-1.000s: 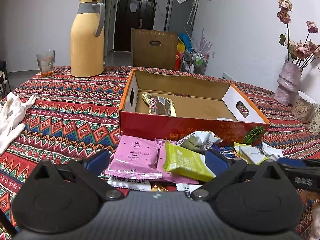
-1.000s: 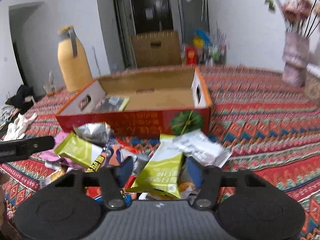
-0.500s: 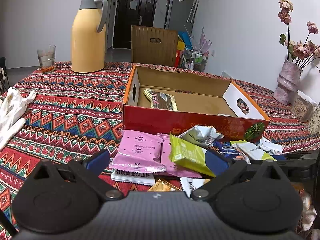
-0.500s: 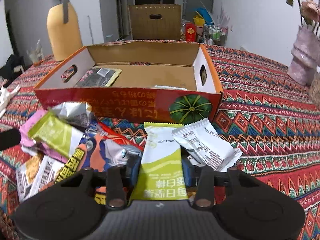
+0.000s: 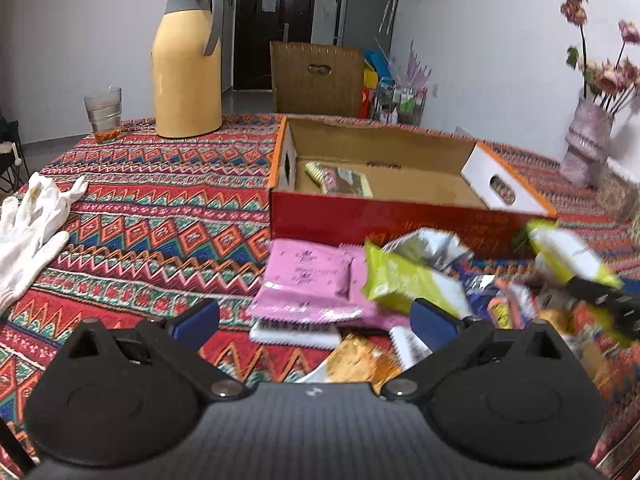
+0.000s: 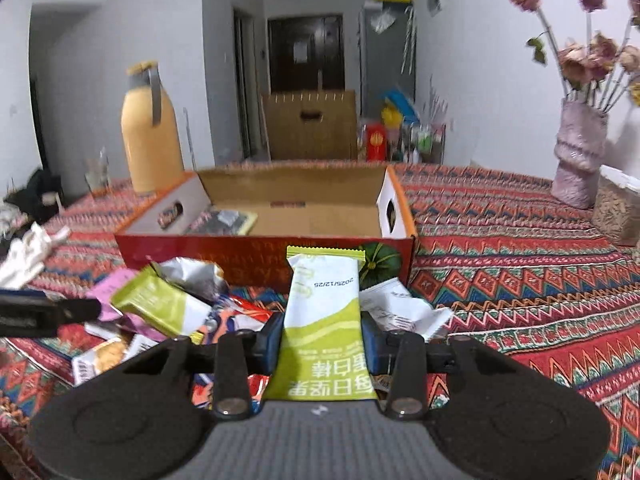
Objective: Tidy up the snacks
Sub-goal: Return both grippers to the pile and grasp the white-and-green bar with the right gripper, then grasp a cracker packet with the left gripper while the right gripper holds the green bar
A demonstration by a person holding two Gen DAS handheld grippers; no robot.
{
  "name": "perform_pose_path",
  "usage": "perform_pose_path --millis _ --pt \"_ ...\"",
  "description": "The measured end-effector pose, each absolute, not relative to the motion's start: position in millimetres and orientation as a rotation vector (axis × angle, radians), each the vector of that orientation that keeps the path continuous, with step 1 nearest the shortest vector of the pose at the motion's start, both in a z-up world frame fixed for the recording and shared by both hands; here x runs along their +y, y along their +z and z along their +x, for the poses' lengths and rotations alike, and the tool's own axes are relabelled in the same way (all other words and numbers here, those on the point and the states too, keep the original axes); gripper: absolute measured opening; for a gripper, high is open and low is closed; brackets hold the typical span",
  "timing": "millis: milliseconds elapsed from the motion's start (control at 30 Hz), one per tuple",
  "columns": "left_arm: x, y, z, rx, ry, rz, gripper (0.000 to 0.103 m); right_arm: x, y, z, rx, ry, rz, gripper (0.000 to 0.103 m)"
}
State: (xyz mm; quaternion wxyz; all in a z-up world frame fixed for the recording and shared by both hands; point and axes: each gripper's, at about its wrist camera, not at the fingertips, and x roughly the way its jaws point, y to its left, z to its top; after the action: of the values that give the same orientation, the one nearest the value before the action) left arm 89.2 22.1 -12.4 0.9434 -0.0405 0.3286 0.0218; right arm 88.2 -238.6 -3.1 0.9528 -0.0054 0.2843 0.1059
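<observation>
The right gripper (image 6: 322,338) clamps a light, crinkly green-and-white snack bar (image 6: 322,316) mid-length, probably slippery; the left gripper (image 5: 314,318) hangs open.

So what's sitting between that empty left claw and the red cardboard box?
In the left wrist view, pink snack packets and a lime-green wrapper lie between the open left gripper and the red cardboard box.
</observation>
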Motion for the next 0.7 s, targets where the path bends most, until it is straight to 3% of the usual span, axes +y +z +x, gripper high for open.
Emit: perform_pose_path --millis 633,700 --pt "6 -48 89 0.791 -0.06 0.117 0.103 -262 -17 50 0.526 0.183 0.08 0.038" --pt "5 -51 92 0.8 -0.064 0.117 0.096 -264 -19 50 0.53 0.18 0.084 0.038"
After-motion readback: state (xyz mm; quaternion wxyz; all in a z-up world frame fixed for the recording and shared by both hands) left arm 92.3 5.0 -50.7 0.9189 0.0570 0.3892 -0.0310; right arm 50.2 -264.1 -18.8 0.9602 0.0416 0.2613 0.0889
